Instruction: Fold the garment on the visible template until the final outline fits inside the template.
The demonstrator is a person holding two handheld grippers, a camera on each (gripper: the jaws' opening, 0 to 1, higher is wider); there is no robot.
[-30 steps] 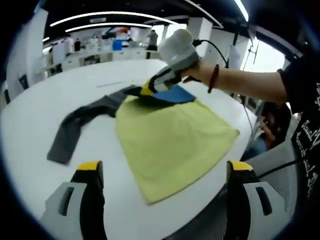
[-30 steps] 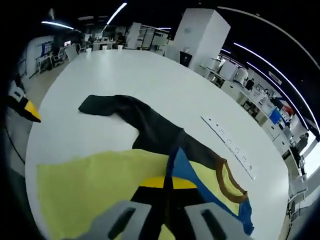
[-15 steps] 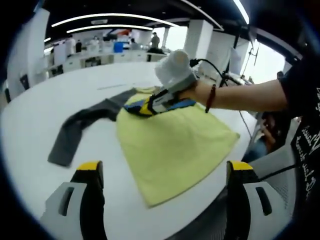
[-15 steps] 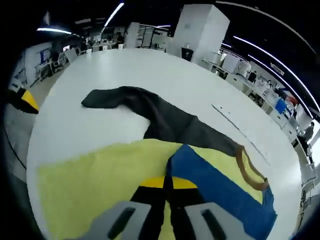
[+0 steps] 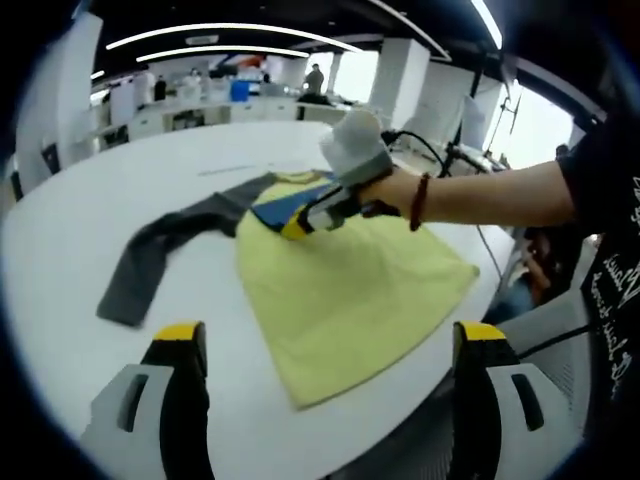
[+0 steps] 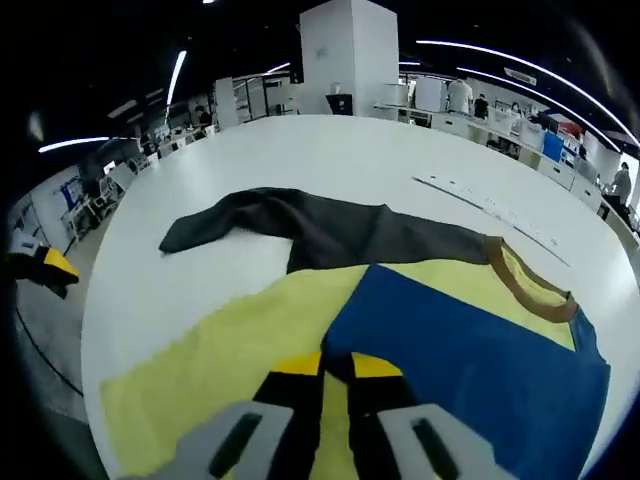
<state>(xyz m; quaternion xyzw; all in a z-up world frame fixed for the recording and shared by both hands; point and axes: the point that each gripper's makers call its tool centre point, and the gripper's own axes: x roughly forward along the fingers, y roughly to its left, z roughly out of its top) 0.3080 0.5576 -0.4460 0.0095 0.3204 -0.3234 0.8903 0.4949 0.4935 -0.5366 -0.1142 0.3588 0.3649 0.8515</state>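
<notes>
Garment (image 5: 350,290) lies spread on the white table (image 5: 60,250), its yellow body flat and near the table's edge in the left gripper view, its dark grey sleeve (image 5: 150,260) stretched out across the bare tabletop. A blue panel (image 6: 490,370) lies folded over the yellow body, and a brown collar (image 6: 520,290) curves at the neck in the right gripper view.

The right gripper (image 6: 335,375) has its yellow-tipped fingers (image 6: 300,365) closed tight on the corner of the blue panel, pinching the cloth where blue meets yellow. In the left gripper view that same gripper, carried by a hand (image 5: 395,190) with a red bracelet at the wrist, sits low over the upper part of the garment, touching it beside the blue panel.

The left gripper (image 5: 330,345) hangs above the table edge near the garment's lower hem, its two fingers (image 5: 180,335) spread wide apart with nothing between them and clear of the cloth.

A thin pale strip (image 6: 490,210) lies on the table beyond the collar. Behind the table stand white desks and a square pillar (image 6: 350,60).
</notes>
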